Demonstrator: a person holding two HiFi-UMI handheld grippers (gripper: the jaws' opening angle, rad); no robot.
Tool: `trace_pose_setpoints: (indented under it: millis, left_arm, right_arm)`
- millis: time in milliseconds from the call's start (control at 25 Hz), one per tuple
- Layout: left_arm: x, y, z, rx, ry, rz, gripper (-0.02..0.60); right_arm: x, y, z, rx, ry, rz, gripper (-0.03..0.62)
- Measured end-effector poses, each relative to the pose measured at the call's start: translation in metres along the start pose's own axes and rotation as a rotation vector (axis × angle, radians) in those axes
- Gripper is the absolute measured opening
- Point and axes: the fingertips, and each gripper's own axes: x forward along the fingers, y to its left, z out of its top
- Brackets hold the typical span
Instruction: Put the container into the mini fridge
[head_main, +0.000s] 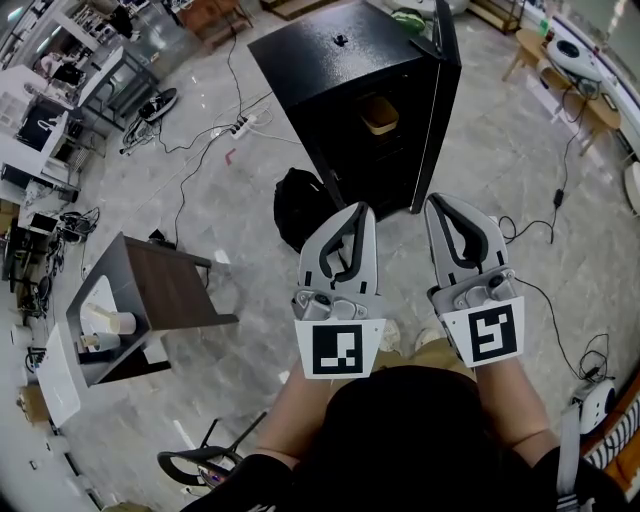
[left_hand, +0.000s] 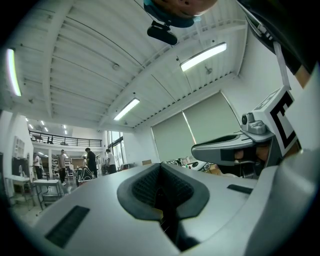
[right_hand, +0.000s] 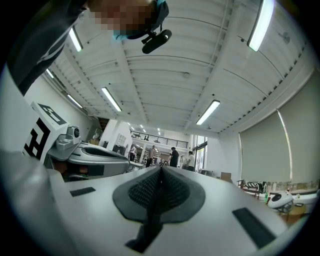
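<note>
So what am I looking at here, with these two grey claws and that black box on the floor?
There is no robot here. A person holds two hand tools, each with two jaws. The head view comes from a camera on the person's head, looking down at the left gripper and right gripper, held out side by side. The two gripper views come from cameras riding on each tool, looking along its jaws. Both pairs of jaws are shut, with nothing between them. The black box is a mini fridge with its door open and a container inside. A black bag lies beside it on the floor.
</note>
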Motion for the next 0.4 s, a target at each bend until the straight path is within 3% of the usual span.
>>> trace_pose_setpoints:
  millis: [400]
  left_arm:
    - [0.0016, -0.0015, -0.0020, -0.010, -0.004, -0.006, 0.023]
  right_arm:
    - [0.0008, 0.0003, -0.0030, -0.001, 0.005, 0.002, 0.035]
